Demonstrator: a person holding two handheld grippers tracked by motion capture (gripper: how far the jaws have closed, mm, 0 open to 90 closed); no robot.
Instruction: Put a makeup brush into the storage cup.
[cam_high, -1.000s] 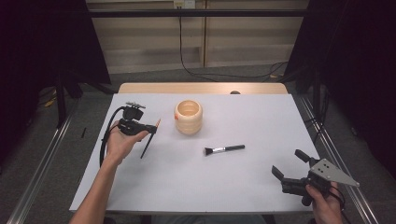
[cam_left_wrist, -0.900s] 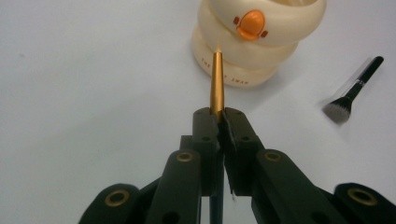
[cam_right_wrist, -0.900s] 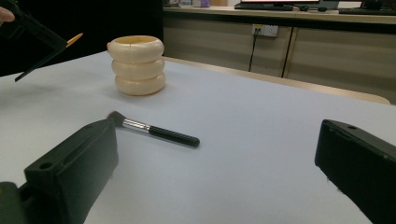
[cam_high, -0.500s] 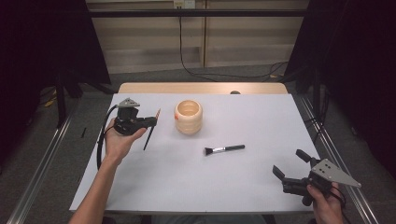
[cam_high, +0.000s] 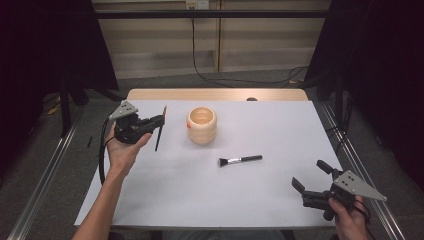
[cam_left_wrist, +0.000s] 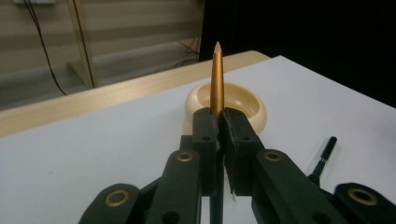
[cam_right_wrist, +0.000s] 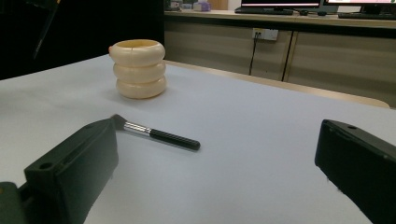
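Observation:
My left gripper (cam_high: 159, 120) hovers above the table's left side, shut on a thin stick-like brush (cam_high: 159, 137) with a dark lower part and a gold pointed end (cam_left_wrist: 216, 77). In the left gripper view the jaws (cam_left_wrist: 219, 128) pinch it nearly upright, and the cream ringed holder (cam_left_wrist: 247, 105) stands just behind. The holder (cam_high: 201, 125) sits right of that gripper. A black makeup brush (cam_high: 240, 160) lies flat mid-table. At the near right corner, my right gripper (cam_high: 308, 174) stands open and holds nothing. Its view has the brush (cam_right_wrist: 159, 135) and holder (cam_right_wrist: 139, 69) ahead.
The white table sheet (cam_high: 270, 200) has a wooden strip (cam_high: 215, 94) along its far edge. Cables hang from the wall behind. Metal rails run along both sides of the table on the floor.
My left hand has lifted the gripper and the stick a little higher and slightly farther back. The right gripper, holder and black brush have stayed put.

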